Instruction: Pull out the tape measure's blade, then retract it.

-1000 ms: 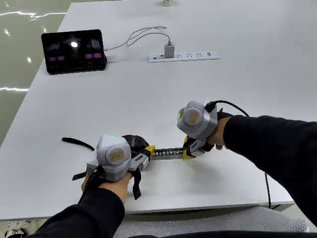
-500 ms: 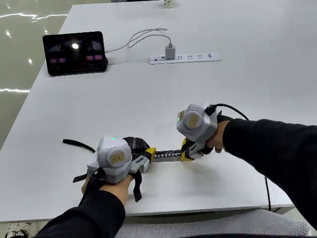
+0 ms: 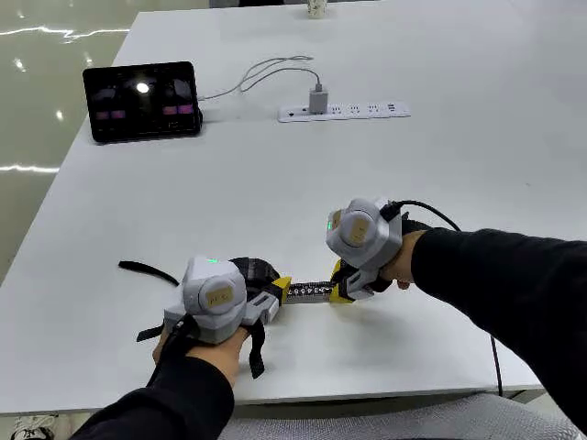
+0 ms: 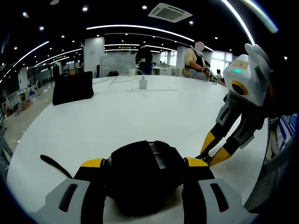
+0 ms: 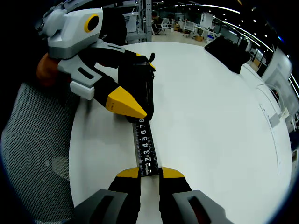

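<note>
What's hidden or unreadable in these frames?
- Blade tip: right gripper view, pinched inside the right gripper.
- Case sides: left gripper view, covered by the left gripper.
- Blade numbers: head view, too small.
- Tablet screen: head view, glare and blur.

**Grey housings, yellow tips, black sleeves**

Each handheld unit is built as a rounded light-grey housing, marked with a pale yellow square label and a small green light. On the left gripper [image 3: 271, 291] and the right gripper [image 3: 337, 291] black jaw arms are fitted — each capped with a yellow wedge-shaped tip. A black cable [image 3: 431, 206] is attached to the right housing, and a black strap [image 3: 254, 346] is seen at the near side of the left one. Both arms are covered by long black sleeves [image 3: 495, 284].
</note>
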A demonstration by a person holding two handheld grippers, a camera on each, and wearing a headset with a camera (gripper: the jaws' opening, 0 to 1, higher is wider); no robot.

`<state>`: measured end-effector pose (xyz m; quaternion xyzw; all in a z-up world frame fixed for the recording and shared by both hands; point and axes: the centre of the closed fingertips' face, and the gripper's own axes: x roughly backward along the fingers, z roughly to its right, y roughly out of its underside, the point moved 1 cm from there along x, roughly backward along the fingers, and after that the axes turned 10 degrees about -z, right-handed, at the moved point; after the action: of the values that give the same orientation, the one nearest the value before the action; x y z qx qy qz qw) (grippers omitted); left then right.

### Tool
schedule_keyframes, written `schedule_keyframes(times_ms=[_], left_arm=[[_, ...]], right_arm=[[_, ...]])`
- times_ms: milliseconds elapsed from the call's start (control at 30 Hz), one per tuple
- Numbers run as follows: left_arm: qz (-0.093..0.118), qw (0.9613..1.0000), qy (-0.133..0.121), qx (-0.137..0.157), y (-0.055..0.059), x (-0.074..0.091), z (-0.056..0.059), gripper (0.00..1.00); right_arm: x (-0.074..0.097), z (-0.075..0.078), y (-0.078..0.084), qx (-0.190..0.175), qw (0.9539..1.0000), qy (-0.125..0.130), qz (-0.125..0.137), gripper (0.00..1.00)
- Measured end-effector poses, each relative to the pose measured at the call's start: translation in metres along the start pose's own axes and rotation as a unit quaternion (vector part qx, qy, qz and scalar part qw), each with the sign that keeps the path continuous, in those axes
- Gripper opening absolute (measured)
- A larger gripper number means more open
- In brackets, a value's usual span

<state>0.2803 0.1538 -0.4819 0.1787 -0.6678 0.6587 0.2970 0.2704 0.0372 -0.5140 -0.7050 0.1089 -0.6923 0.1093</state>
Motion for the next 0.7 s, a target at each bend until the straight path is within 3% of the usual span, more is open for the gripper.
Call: schedule_keyframes(times_ms=[700], left_arm=[[-0.002, 0.9999, 0.005, 0.009, 0.000, 0.000, -0.001, 0.61]], right_arm=[[-0.006, 0.002, -0.010, -0.001, 0.9997, 0.002, 0.023, 0.11]])
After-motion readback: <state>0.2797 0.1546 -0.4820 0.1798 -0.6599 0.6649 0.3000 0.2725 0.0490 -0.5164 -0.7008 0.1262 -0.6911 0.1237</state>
